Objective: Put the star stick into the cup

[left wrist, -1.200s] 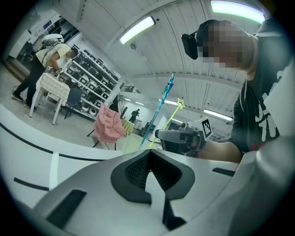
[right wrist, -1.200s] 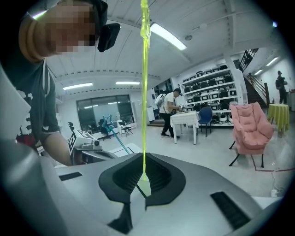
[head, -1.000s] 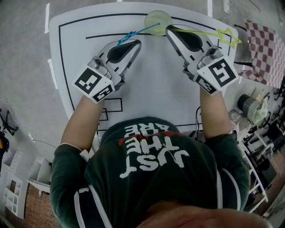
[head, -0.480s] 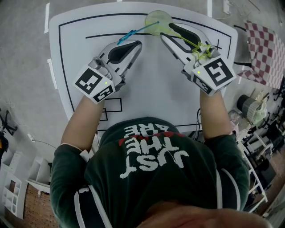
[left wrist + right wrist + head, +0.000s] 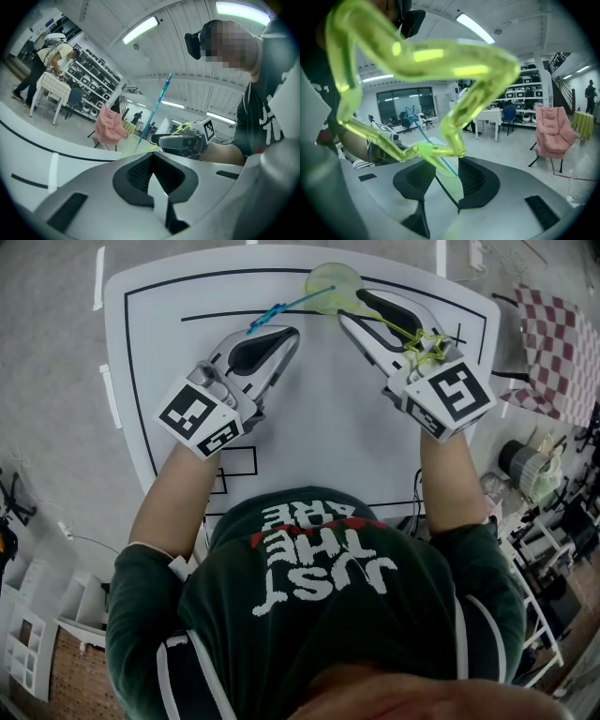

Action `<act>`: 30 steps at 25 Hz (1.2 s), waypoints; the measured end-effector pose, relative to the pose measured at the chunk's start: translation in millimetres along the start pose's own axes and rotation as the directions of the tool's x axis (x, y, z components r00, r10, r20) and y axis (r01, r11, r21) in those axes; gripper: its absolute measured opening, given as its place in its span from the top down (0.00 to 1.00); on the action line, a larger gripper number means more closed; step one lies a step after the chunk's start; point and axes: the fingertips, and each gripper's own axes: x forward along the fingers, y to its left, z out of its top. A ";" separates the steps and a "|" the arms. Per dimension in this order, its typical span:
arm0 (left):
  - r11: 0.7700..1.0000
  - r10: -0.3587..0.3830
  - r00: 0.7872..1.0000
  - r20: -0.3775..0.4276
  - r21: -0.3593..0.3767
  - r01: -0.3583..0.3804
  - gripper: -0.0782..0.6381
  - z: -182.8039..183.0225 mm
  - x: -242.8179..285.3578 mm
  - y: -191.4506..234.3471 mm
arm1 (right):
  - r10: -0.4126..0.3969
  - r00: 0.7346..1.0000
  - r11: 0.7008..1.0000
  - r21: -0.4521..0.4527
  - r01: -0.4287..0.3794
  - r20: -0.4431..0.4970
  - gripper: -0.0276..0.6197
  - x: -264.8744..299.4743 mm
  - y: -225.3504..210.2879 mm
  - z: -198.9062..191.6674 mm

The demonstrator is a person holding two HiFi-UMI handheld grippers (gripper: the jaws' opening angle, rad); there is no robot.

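A pale green see-through cup stands at the far middle of the white table. A blue star stick sits in it and leans left. The yellow-green star stick has its foot in the cup and leans back over my right gripper, with its star lying on the gripper's body. In the right gripper view the star looms close and the thin stick runs between the jaws without touching the pads; the jaws are opening. My left gripper is shut and empty, left of the cup.
A checked cloth lies off the table's right edge, with clutter and shelving below it. Black lines are drawn on the tabletop. The room behind holds a pink armchair, white tables and a person.
The yellow stick lay level, held by my right gripper, with its star out to the right. It has tipped back onto the gripper, its foot in the cup, and the jaws have opened.
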 end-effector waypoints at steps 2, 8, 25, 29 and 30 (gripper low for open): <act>1.000 0.000 1.000 0.003 0.001 0.000 0.88 1.6 -0.6 -0.8 | -0.001 1.000 1.000 -0.001 0.001 -0.002 0.69 -0.2 0.7 0.5; 1.000 -0.001 1.000 0.004 0.004 0.001 0.88 4.3 0.6 -2.9 | -0.014 1.000 1.000 0.000 0.014 -0.004 0.68 -1.8 -3.0 0.5; 1.000 0.008 1.000 0.002 0.006 -0.008 0.88 7.8 -9.7 -12.8 | -0.104 0.993 0.994 0.032 0.106 -0.052 0.60 -19.1 -8.0 -15.4; 1.000 -0.001 1.000 -0.005 0.015 0.001 0.88 11.1 -13.3 -18.4 | -0.129 0.988 0.990 0.037 0.133 -0.086 0.60 -28.5 -7.5 -23.2; 1.000 -0.003 1.000 -0.006 0.020 0.003 0.88 12.5 -14.5 -20.8 | -0.133 0.987 0.990 0.040 0.137 -0.095 0.60 -31.1 -6.0 -25.1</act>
